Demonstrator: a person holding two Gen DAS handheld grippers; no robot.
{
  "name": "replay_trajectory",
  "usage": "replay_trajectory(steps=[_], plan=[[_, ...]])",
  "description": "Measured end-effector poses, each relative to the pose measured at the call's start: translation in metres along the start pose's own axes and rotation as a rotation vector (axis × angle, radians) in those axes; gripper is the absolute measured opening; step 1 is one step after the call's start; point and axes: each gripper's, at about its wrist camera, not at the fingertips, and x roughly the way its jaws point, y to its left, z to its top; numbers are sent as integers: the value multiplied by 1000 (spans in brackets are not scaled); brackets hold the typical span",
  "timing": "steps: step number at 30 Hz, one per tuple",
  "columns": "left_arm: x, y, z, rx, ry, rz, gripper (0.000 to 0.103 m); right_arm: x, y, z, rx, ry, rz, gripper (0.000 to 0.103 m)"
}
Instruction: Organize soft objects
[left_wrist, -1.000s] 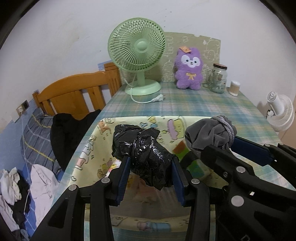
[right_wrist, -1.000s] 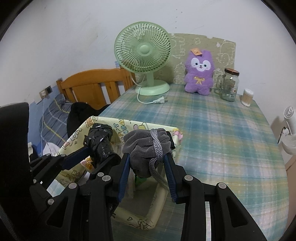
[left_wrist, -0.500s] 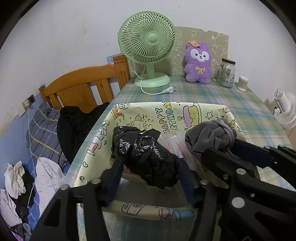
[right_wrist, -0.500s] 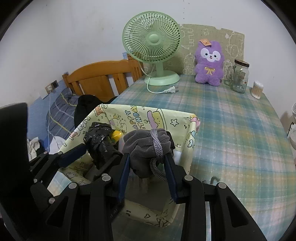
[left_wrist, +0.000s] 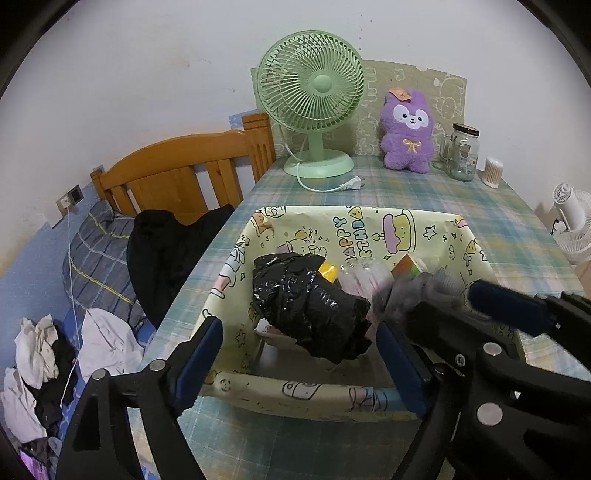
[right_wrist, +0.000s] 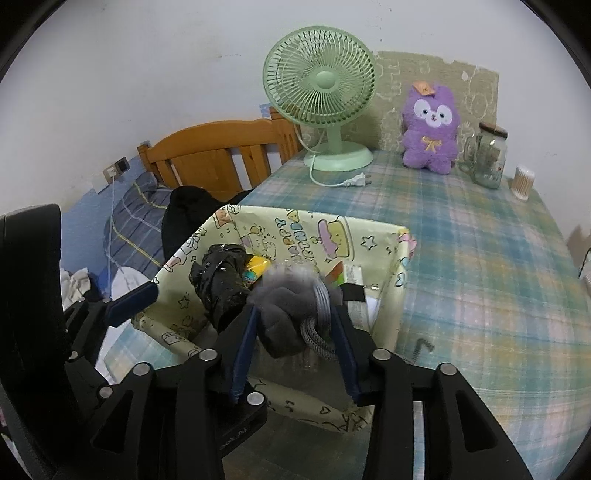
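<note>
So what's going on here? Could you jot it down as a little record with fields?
Setting: plaid table
Container: cartoon-print box
Left tongs: opening, black plastic bundle loose between them, over the box
Right tongs: opening, grey cloth bundle between them
Behind: green fan, purple plush, glass jar

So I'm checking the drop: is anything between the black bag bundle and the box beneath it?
Nothing visible: the black bag bundle hangs over the open box, clear of the opening left gripper.
</note>
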Motion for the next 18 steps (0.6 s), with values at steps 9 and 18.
replay_trajectory(steps=[9, 18], plan=[[-12, -9, 1, 8, -36, -60, 97, -20, -4, -4, -2, -59, -93, 74], [-28, -33, 7, 16, -75, -127, 101, -46, -29, -6, 34, -123, -191, 91]])
